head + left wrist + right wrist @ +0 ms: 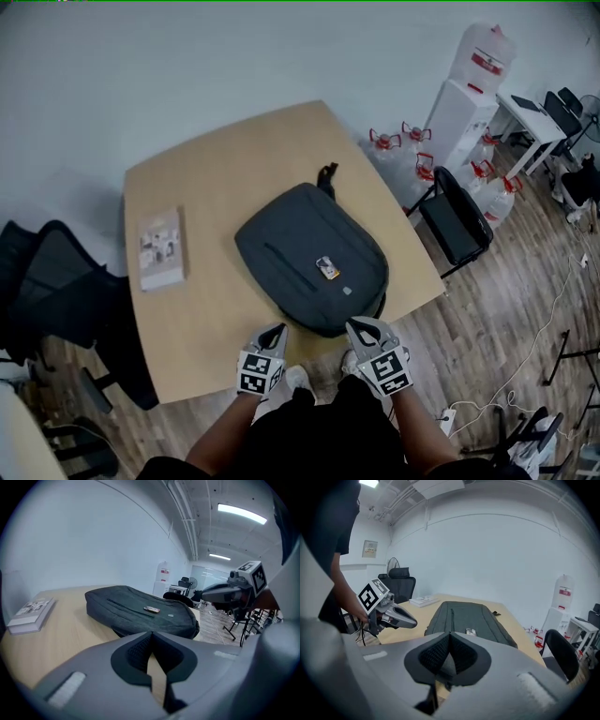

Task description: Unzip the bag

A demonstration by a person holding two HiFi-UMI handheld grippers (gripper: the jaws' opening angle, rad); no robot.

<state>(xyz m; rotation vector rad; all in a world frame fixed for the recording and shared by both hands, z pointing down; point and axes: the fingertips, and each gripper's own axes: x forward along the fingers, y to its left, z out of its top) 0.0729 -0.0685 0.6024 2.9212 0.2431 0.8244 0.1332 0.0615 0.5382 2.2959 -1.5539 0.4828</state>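
Left gripper (277, 330) and right gripper (355, 325), both pressed together, empty, near the flat, closed dark grey bag (309, 255).

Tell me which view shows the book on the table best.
The head view: the book shows its whole cover from above. The left gripper view has the book edge-on at its left; the right gripper view has the book small and far.

Dark grey bag (309, 253) lies flat mid-surface (225, 178), handle on the far side. Left claw (276, 331) and right claw (357, 326) hang at its near edge. Book (160, 248) sits off left.
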